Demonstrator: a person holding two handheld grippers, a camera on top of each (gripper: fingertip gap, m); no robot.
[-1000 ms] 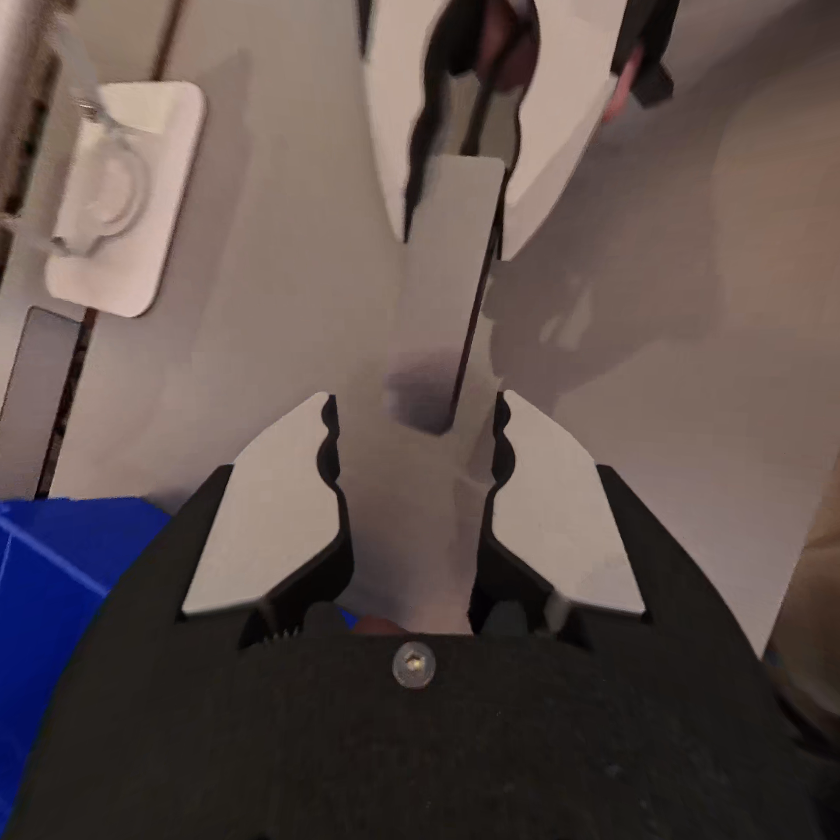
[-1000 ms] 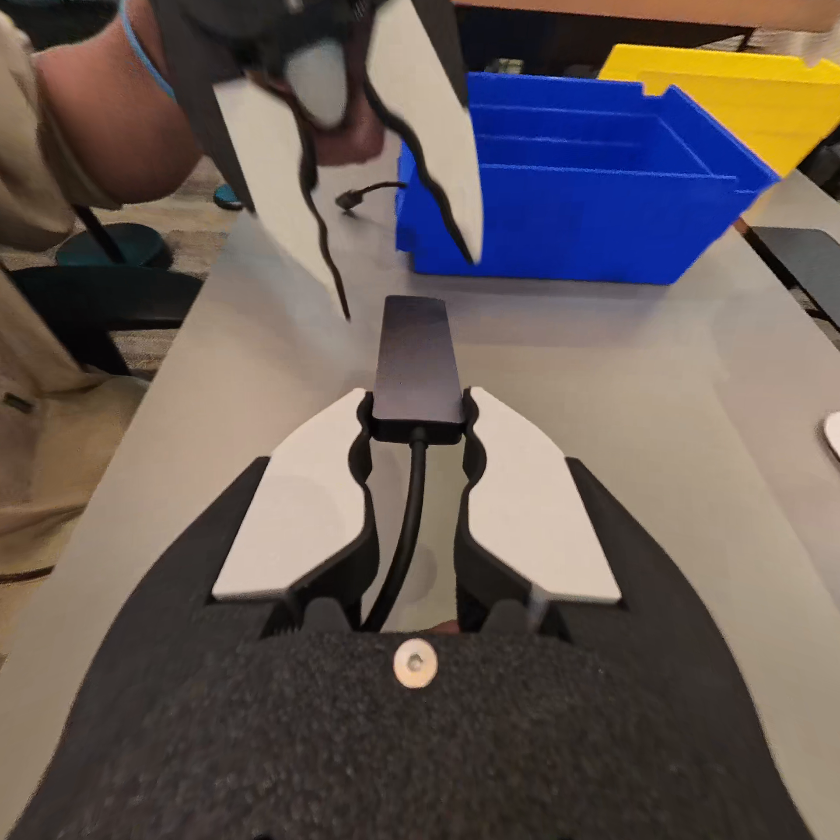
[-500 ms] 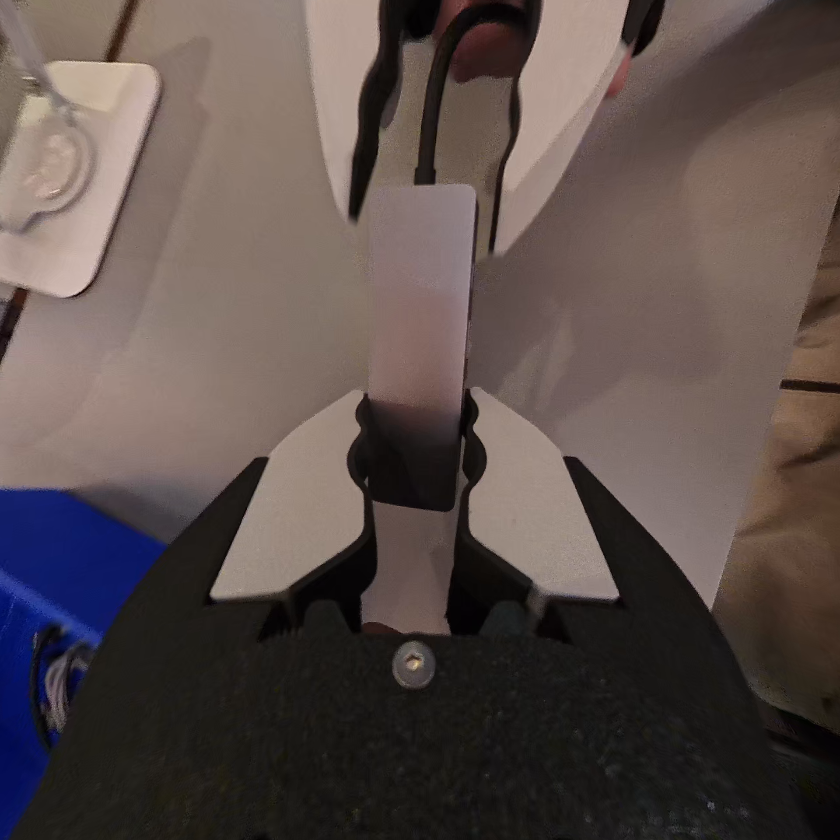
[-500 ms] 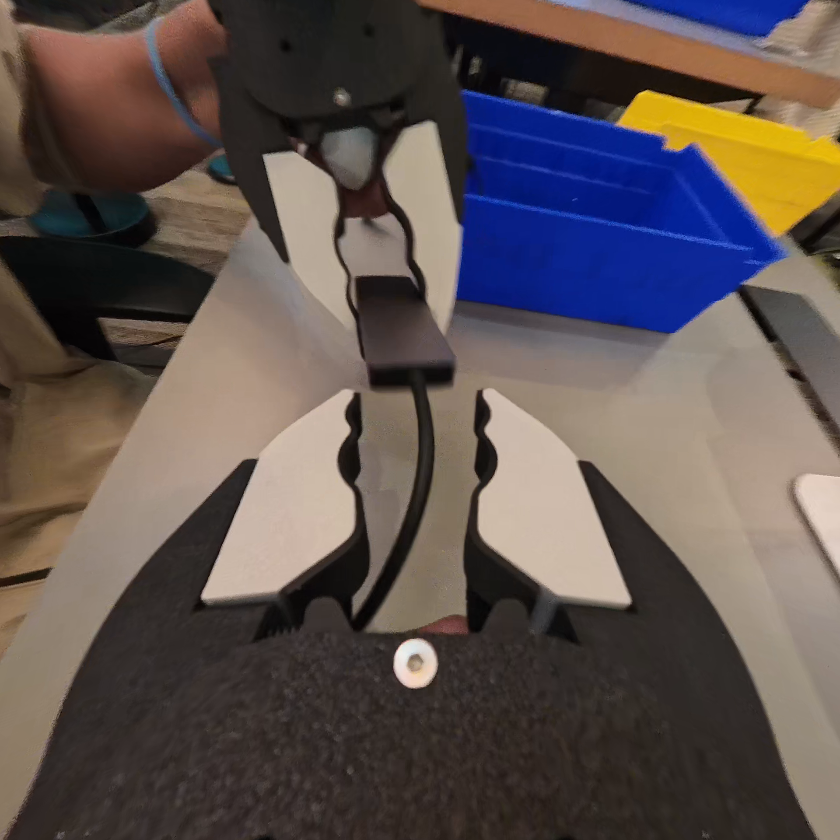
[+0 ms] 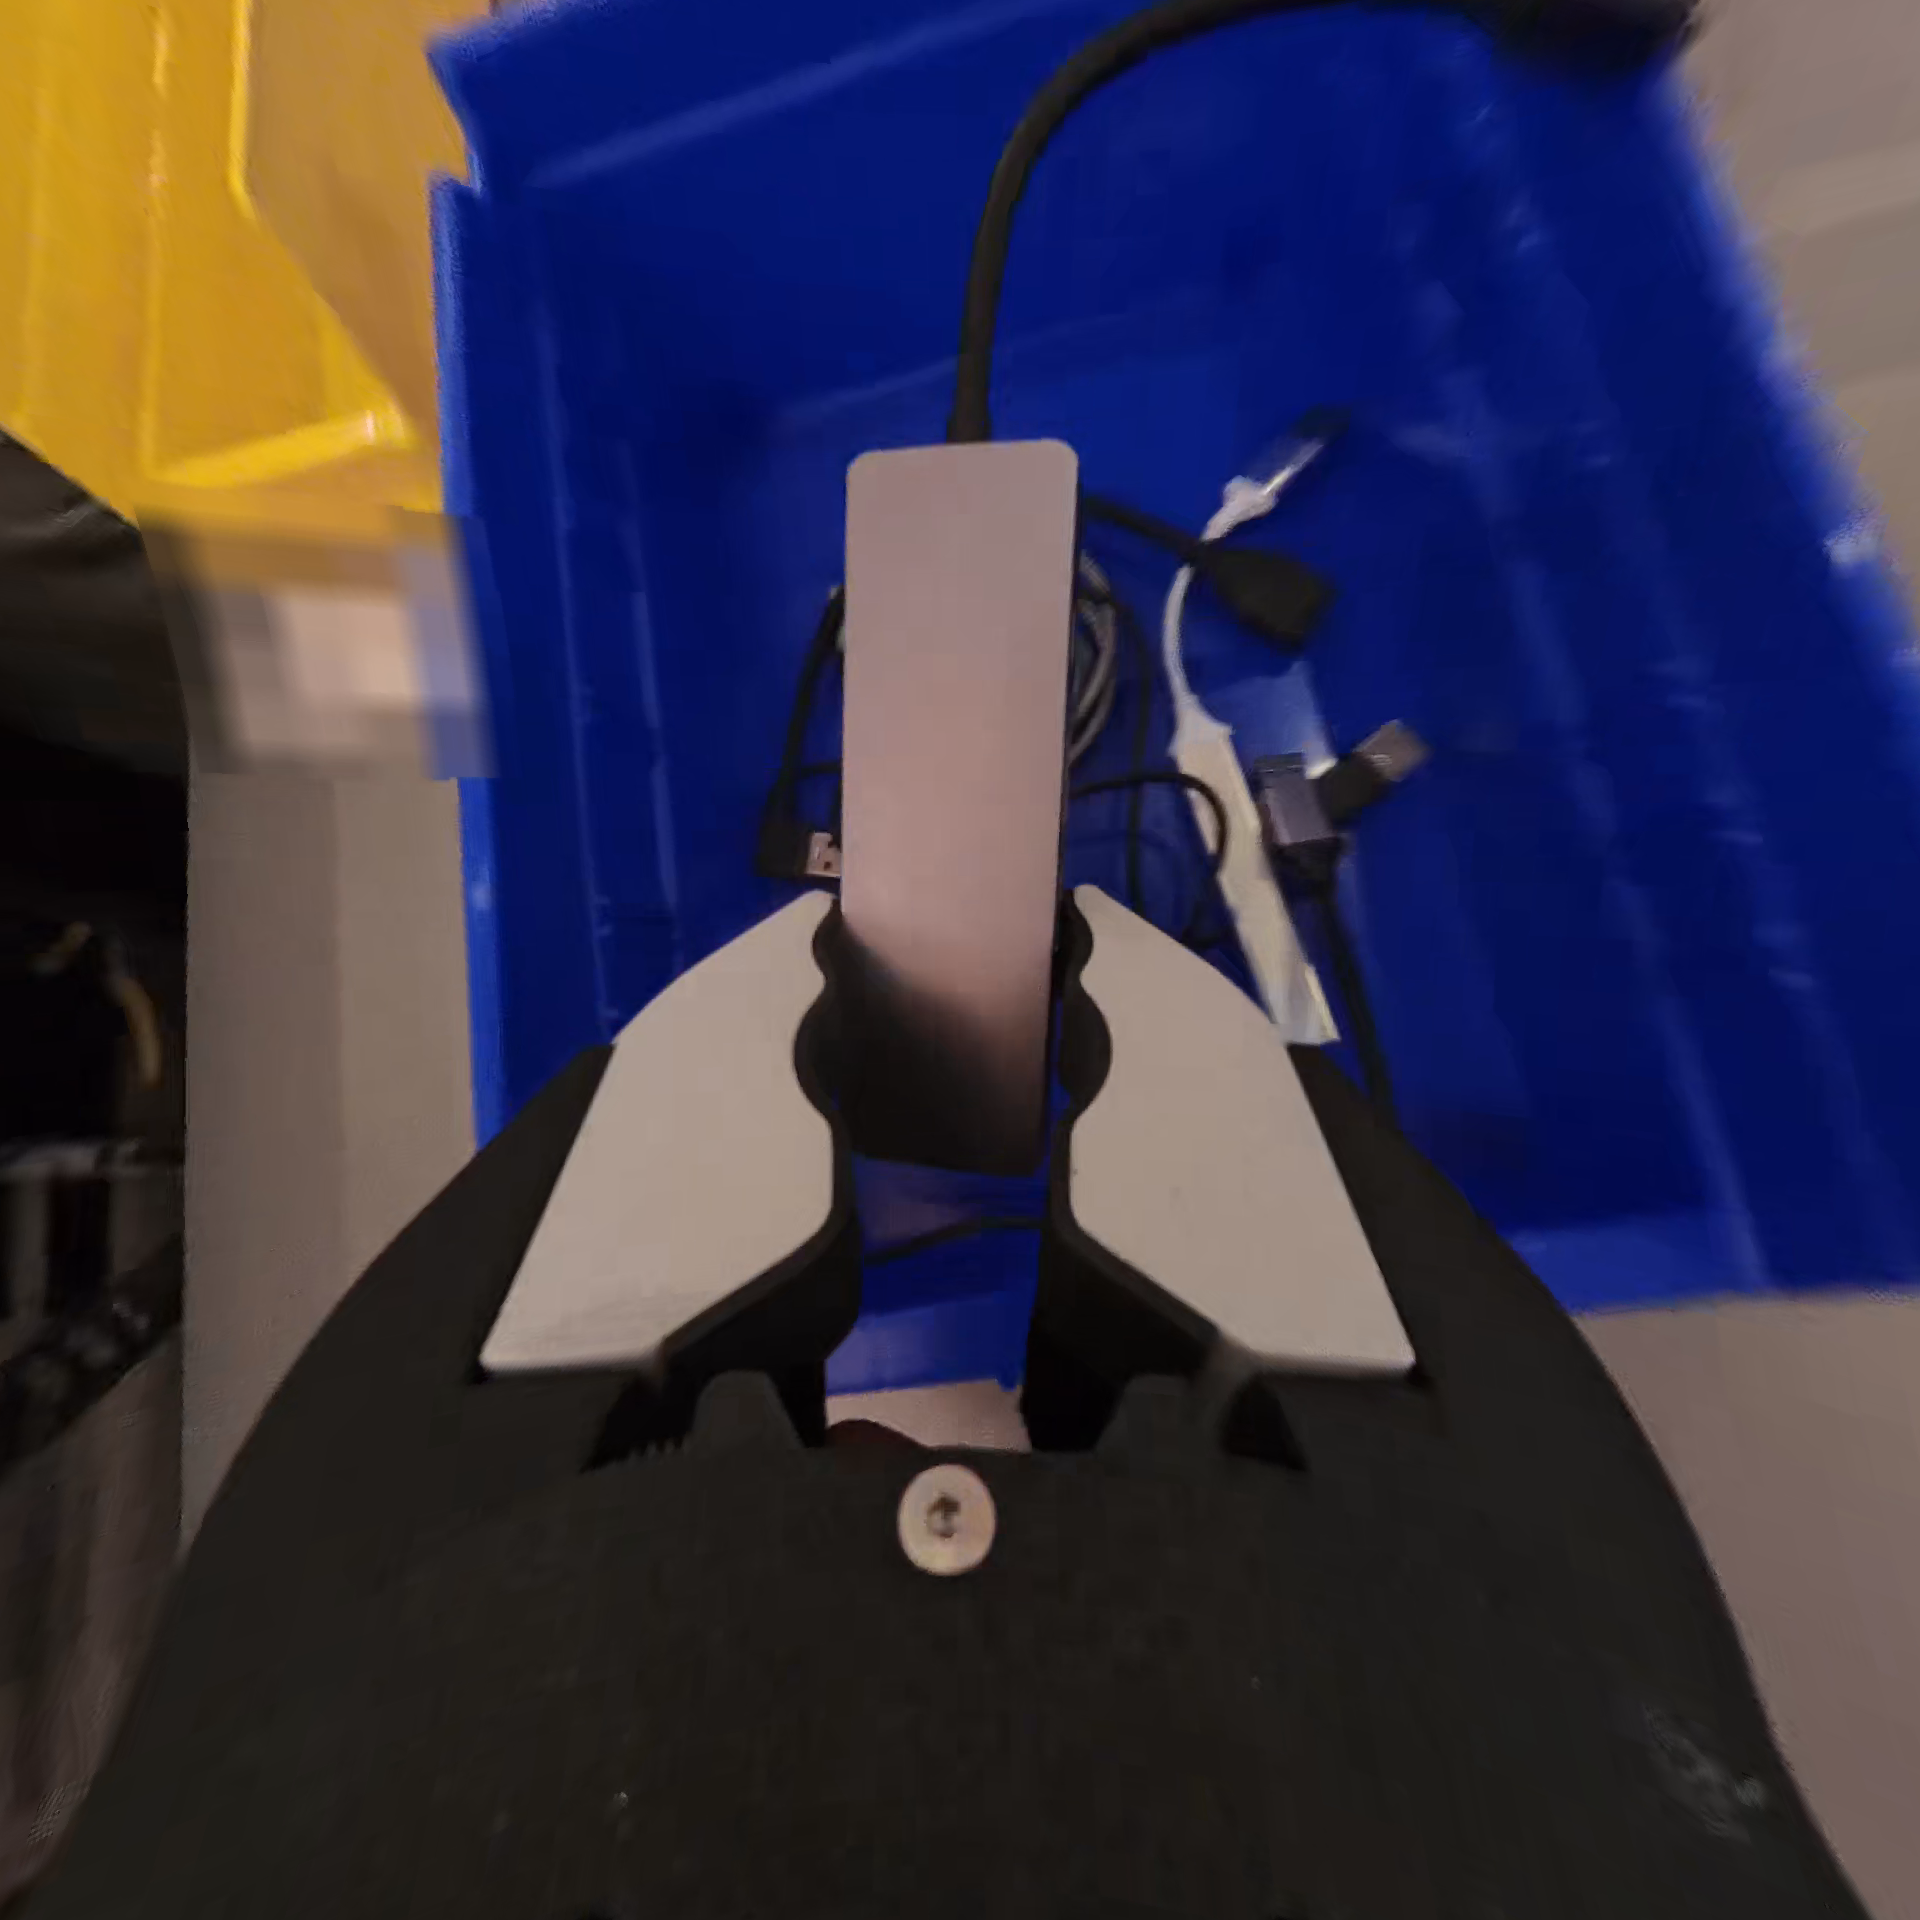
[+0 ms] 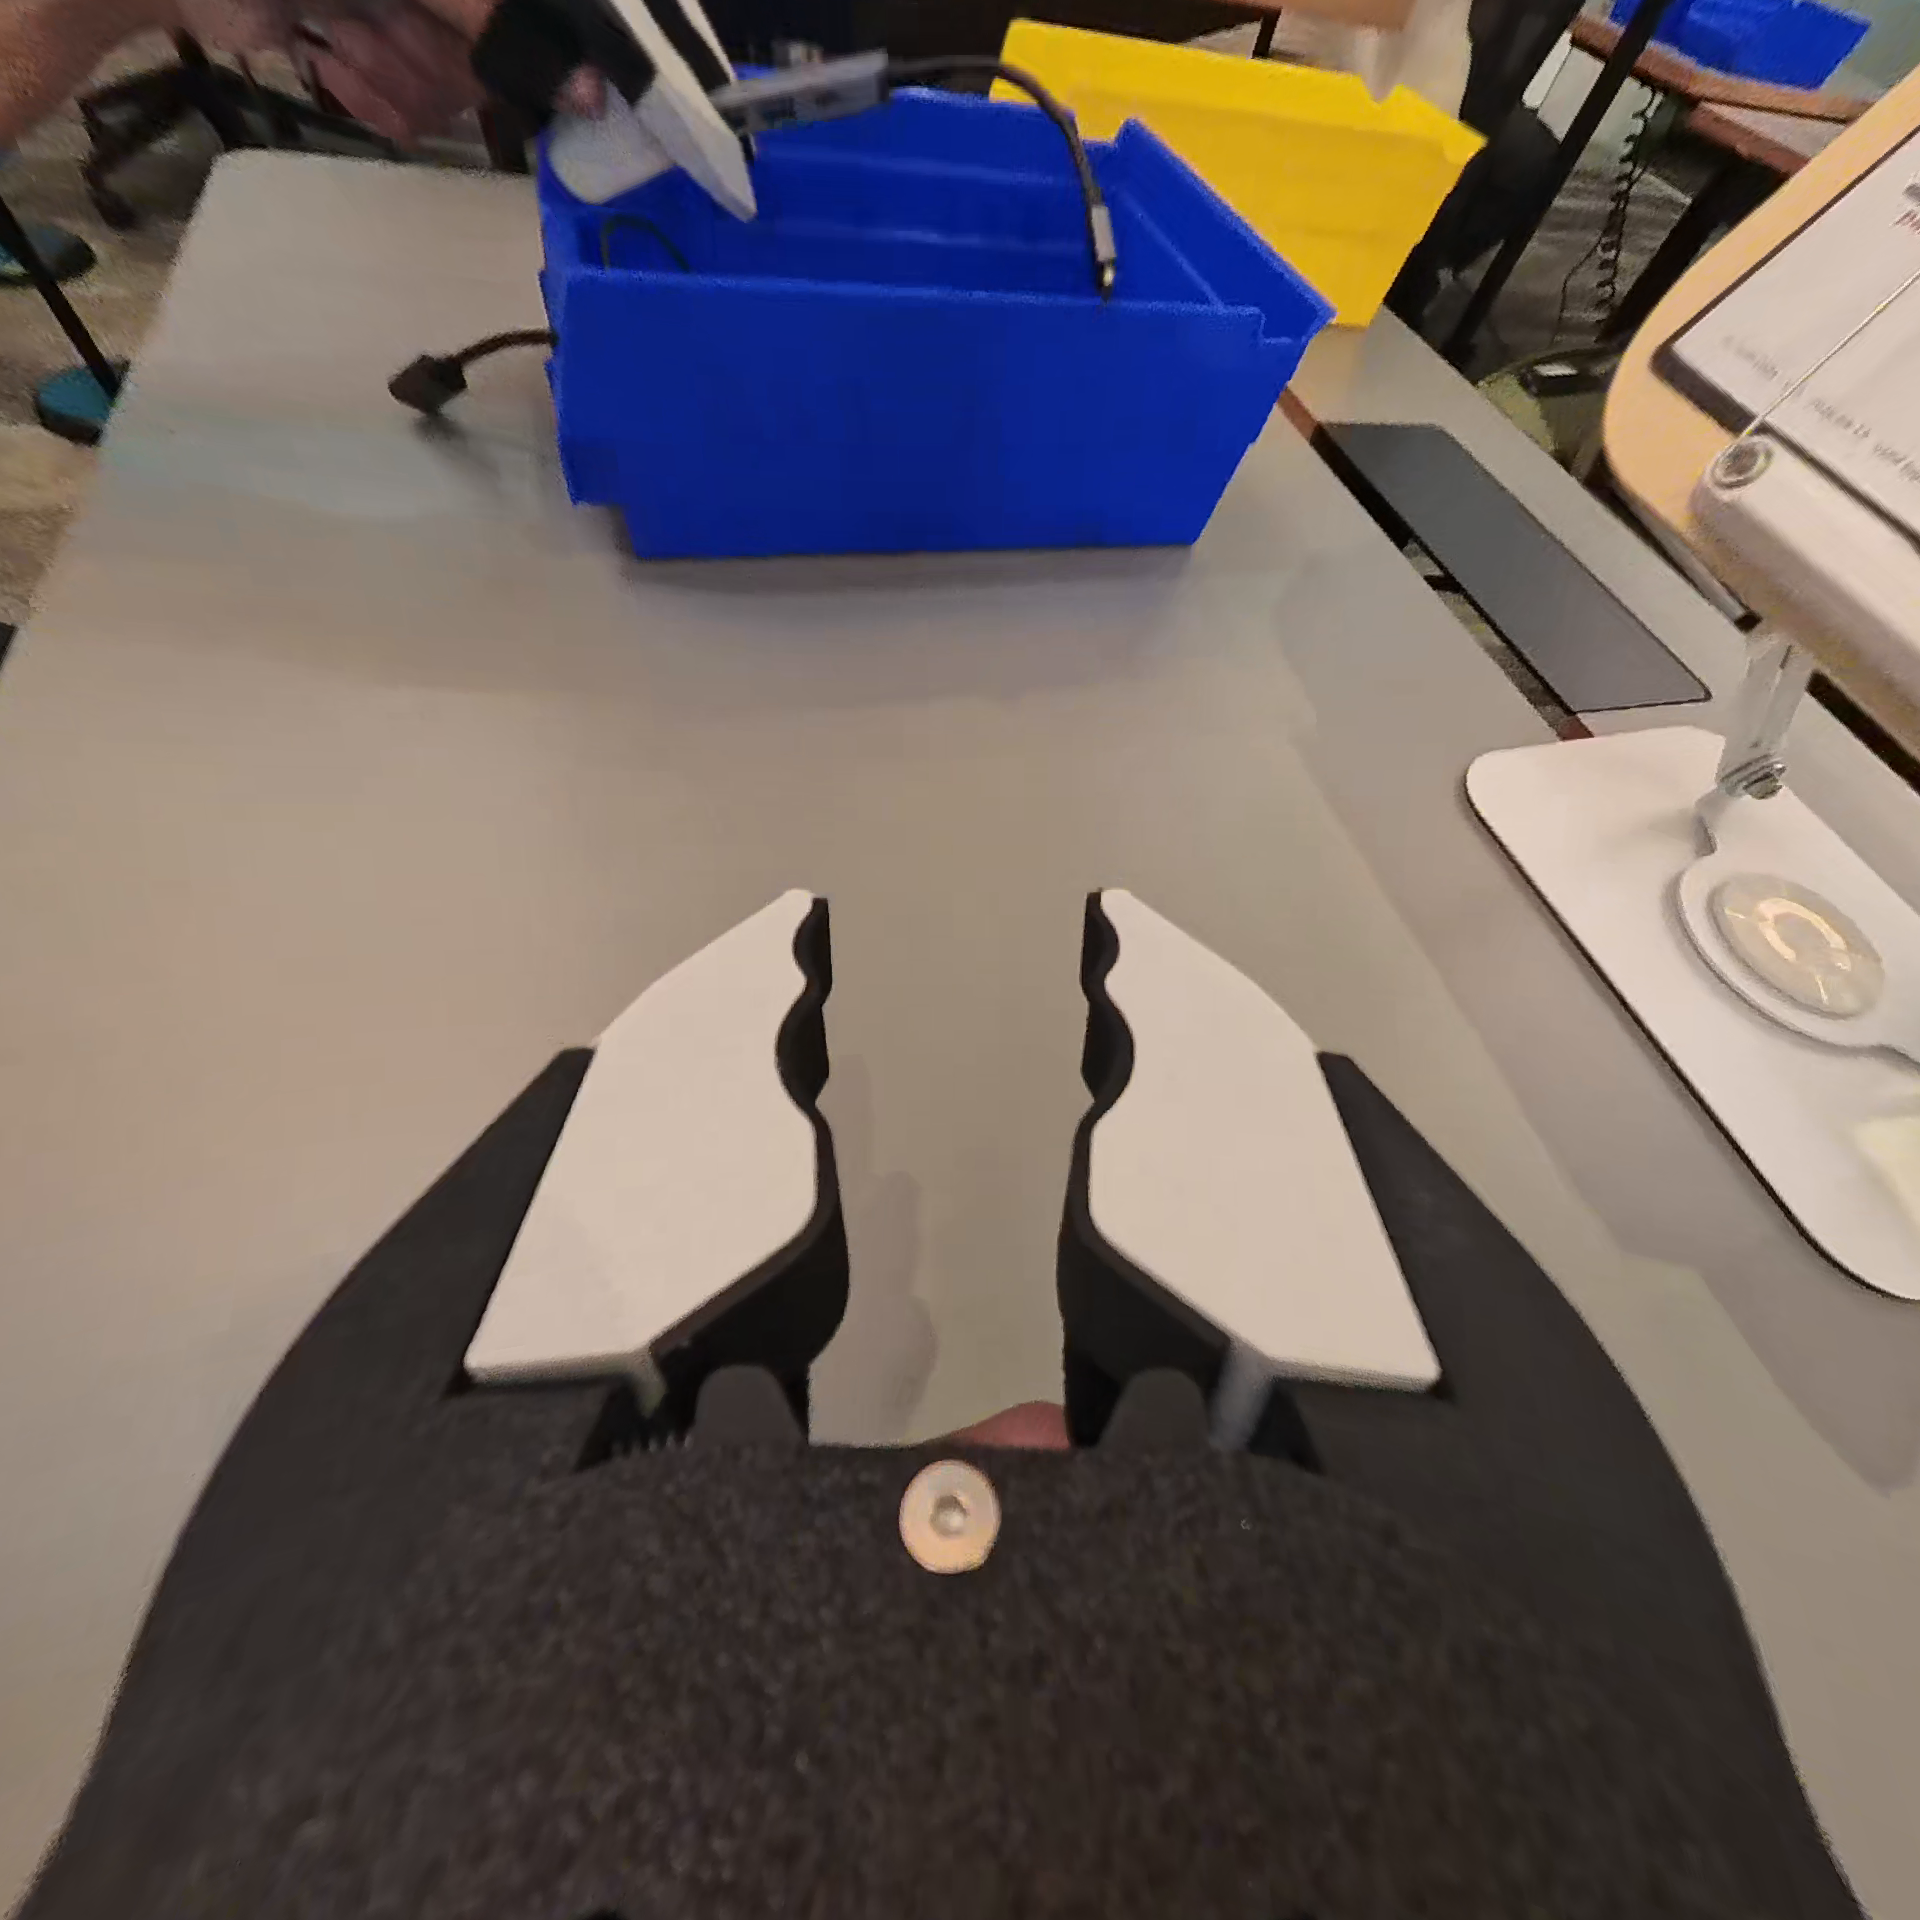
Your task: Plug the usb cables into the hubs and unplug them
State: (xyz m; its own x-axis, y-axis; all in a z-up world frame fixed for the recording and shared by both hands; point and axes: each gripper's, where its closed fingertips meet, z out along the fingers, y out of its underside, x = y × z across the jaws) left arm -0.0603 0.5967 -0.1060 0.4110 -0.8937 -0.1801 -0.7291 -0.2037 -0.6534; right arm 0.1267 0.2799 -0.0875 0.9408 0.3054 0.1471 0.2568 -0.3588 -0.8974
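Grey laminate table (image 6: 935, 727) takes up most of the right wrist view, with the blue plastic bin (image 6: 904, 416) sitting at its far end and a yellow bin (image 6: 1247, 135) just behind that. Off to the right there's a white stand base (image 6: 1621, 904).

The left gripper (image 5: 951, 914) is hovering over the blue bin, clamped on the near end of a slim grey usb hub (image 5: 956, 727). The hub sticks straight out past the fingertips, and its black pigtail cable (image 5: 997, 260) arcs off the far end and hangs down into the bin. The right gripper (image 6: 956, 904) is empty, jaws moderately apart, low over bare table and well apart from the bin.

Down in the bin there's a tangle of loose usb cables (image 5: 1288, 790), black, white and grey, plugs pointing every which way.

Handling-wise, I'd guess the hub is light, rigid and kinda slick metal, so gripping it across the narrow sides like this makes sense. The cables look floppy, so grab them by the stiff plug housing, not the cord.
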